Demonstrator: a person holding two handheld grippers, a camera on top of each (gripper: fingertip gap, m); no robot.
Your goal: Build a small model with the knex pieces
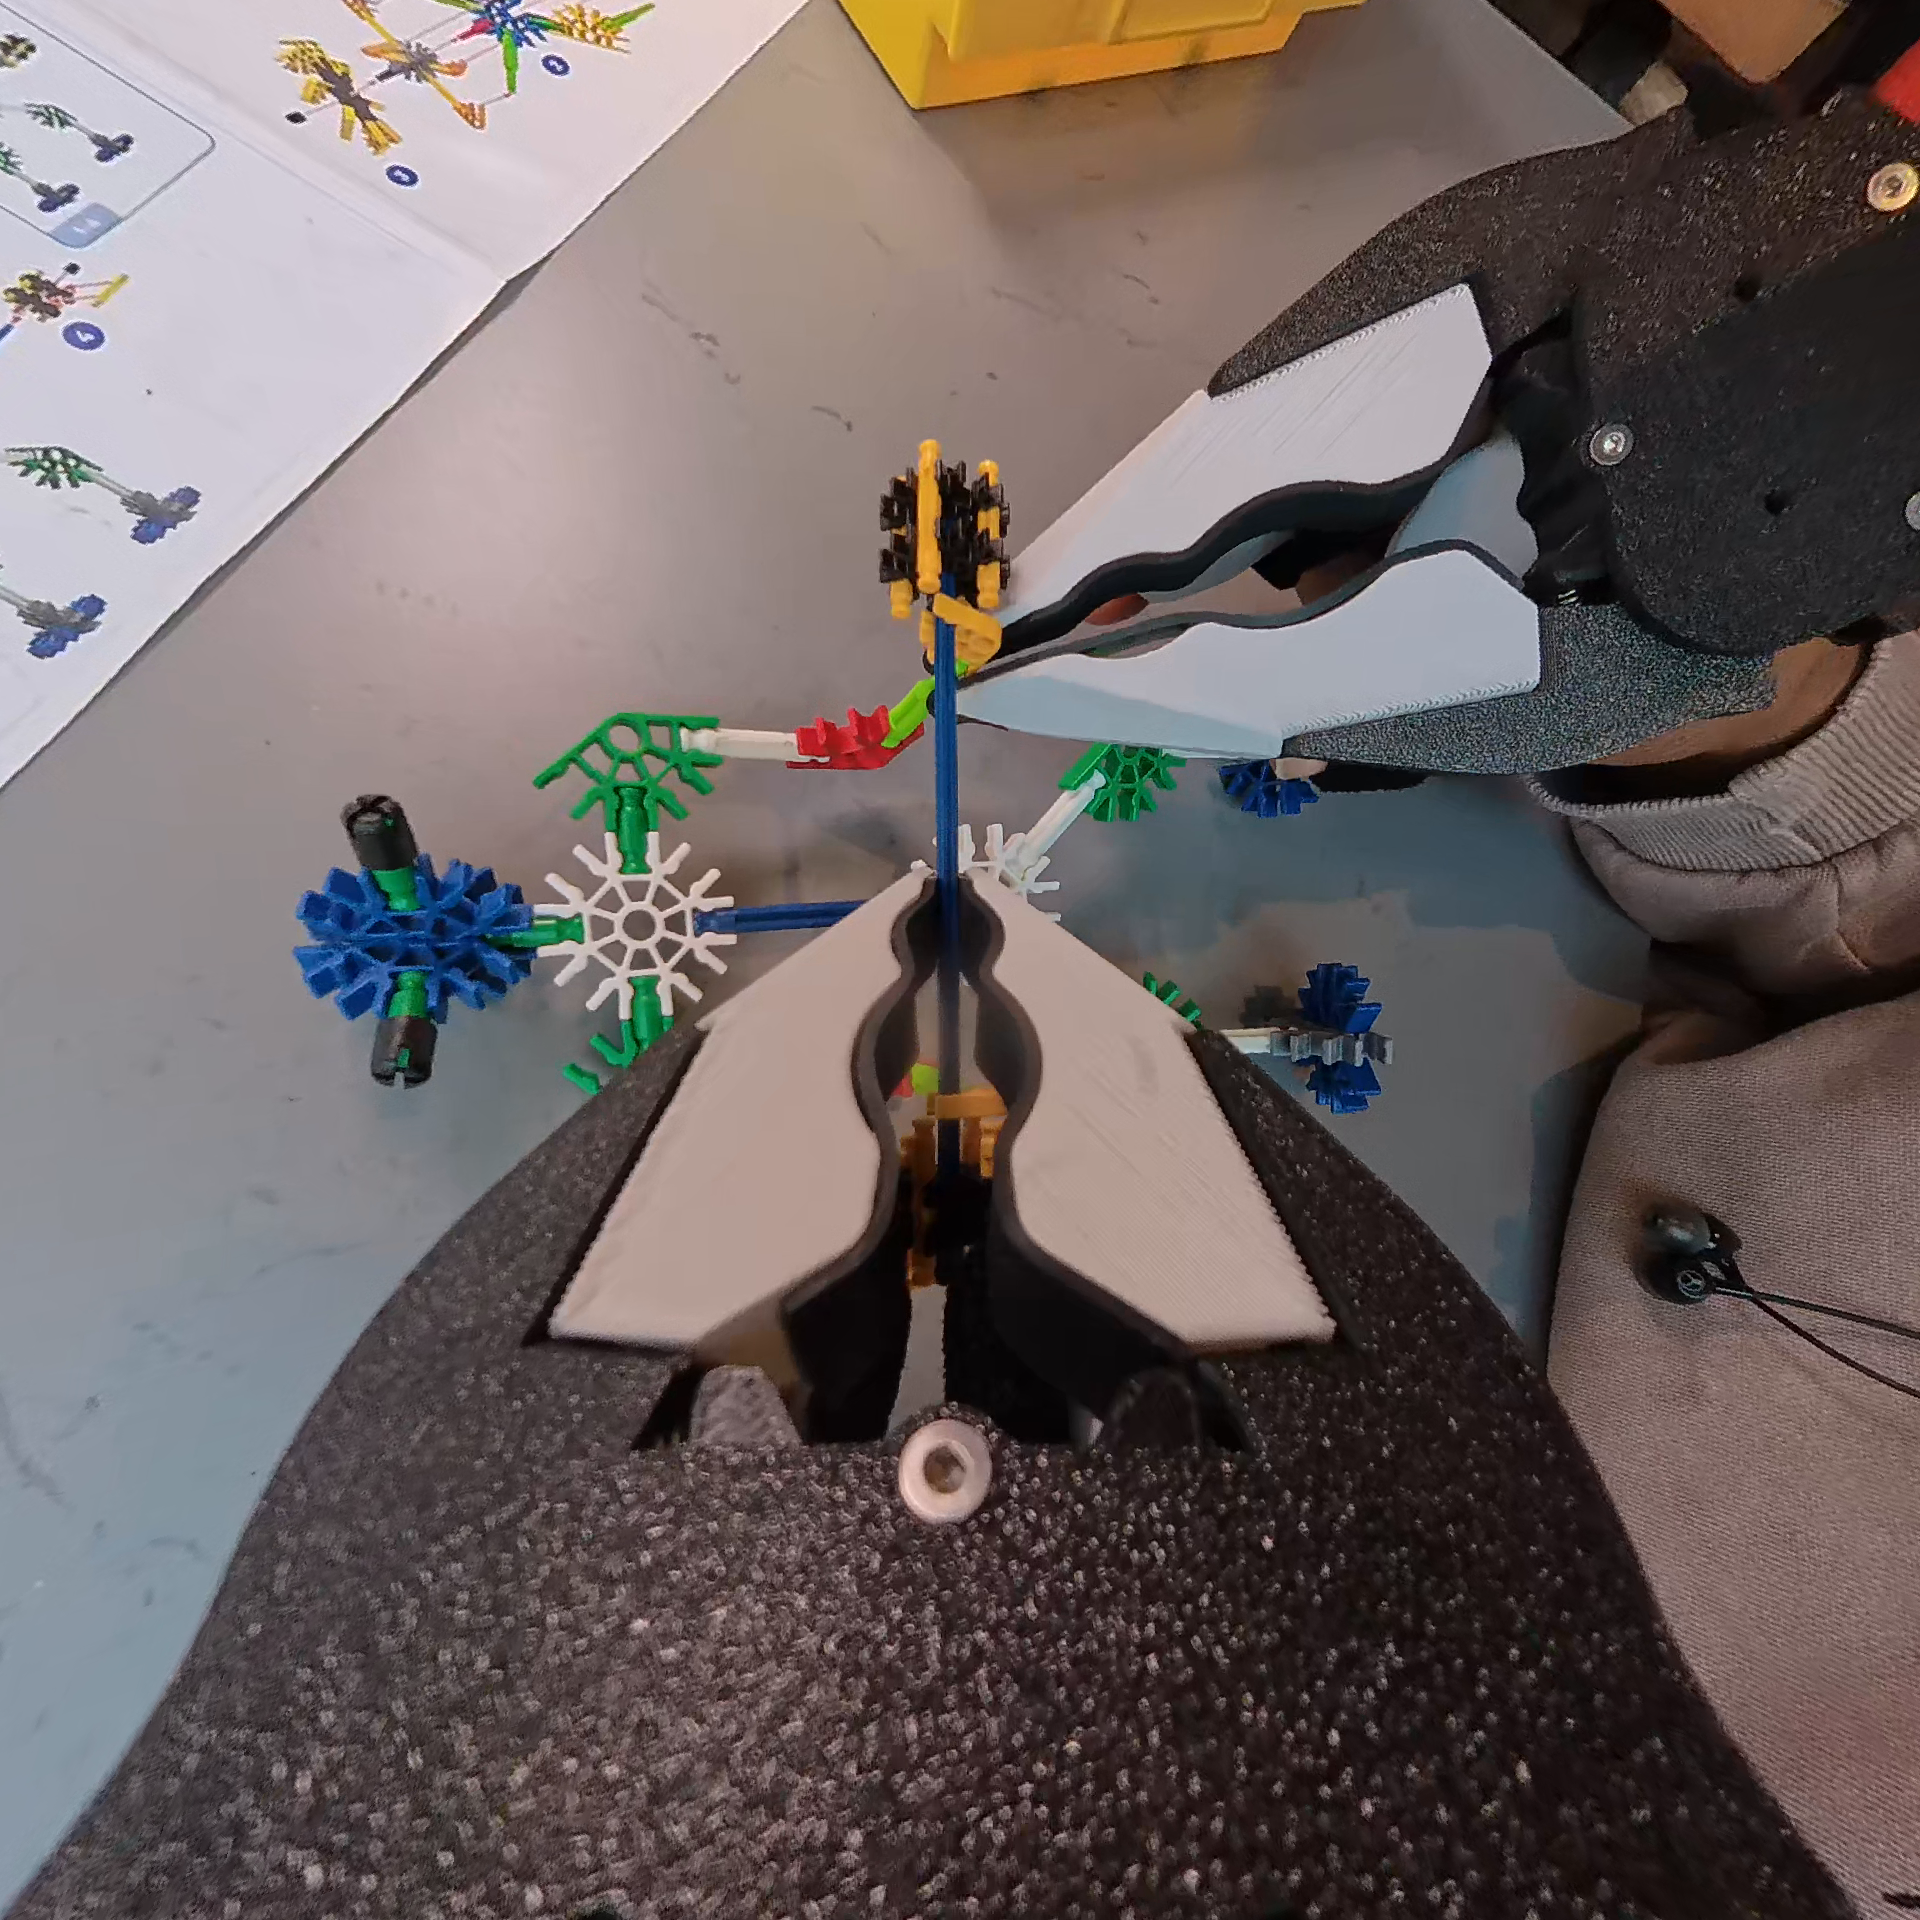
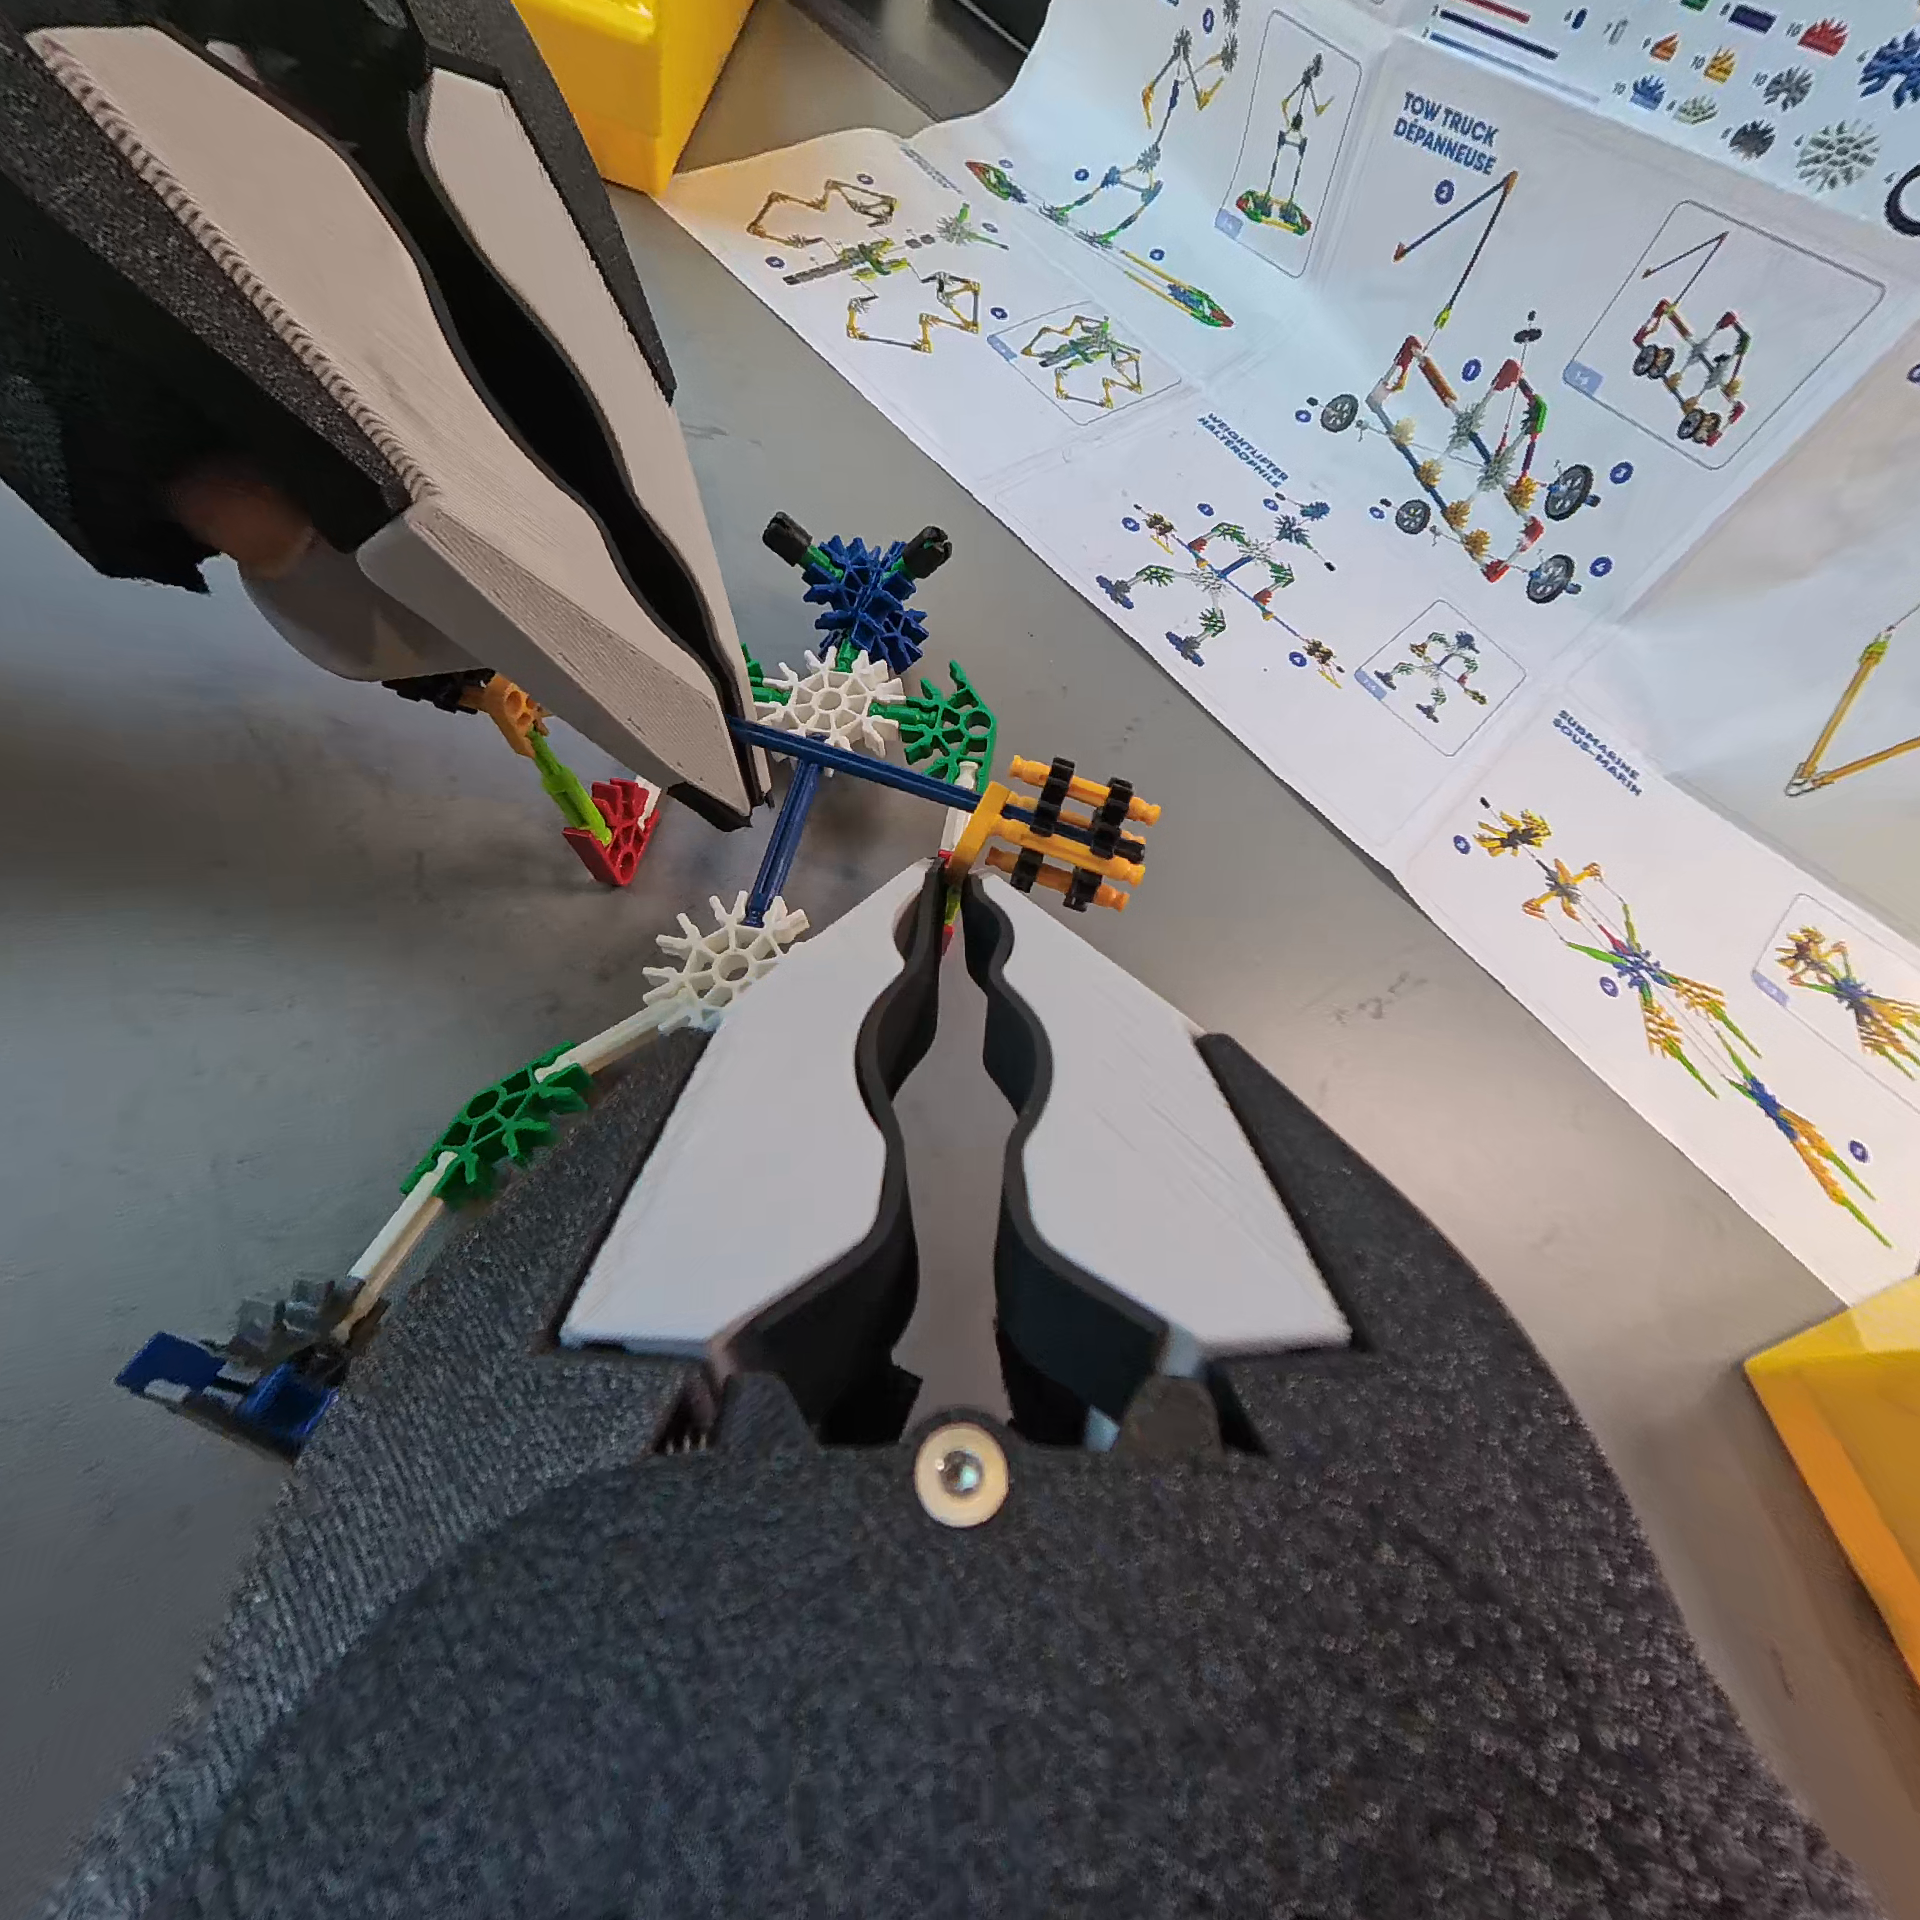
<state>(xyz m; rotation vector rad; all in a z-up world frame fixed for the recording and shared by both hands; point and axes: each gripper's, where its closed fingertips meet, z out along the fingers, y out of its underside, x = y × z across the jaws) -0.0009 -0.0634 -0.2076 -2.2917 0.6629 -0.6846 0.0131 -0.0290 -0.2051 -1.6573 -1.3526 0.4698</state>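
A rod-and-connector toy figure lies on the grey table. It has a blue snowflake connector (image 1: 410, 925) (image 2: 868, 603) with black caps, white snowflake connectors (image 1: 636, 923) (image 2: 831, 701), green fan connectors and a red connector (image 1: 847, 738) (image 2: 621, 831). My left gripper (image 1: 943, 883) (image 2: 753, 805) is shut on a long blue rod (image 1: 943, 769) (image 2: 894, 779). The rod ends in a yellow-and-black cluster (image 1: 943, 525) (image 2: 1075, 831). My right gripper (image 2: 945, 878) (image 1: 971, 665) is shut on a light green rod (image 1: 912, 707) just below that cluster, beside a yellow connector.
A white instruction sheet (image 1: 208, 260) (image 2: 1455, 520) lies on the table beyond the figure. A yellow bin (image 1: 1091, 42) (image 2: 634, 73) stands at the back, and another yellow box (image 2: 1849, 1455) at the right edge. A person's grey sleeve (image 1: 1714, 935) is at the right. My right fingertips sit around 4 cm from my left ones.
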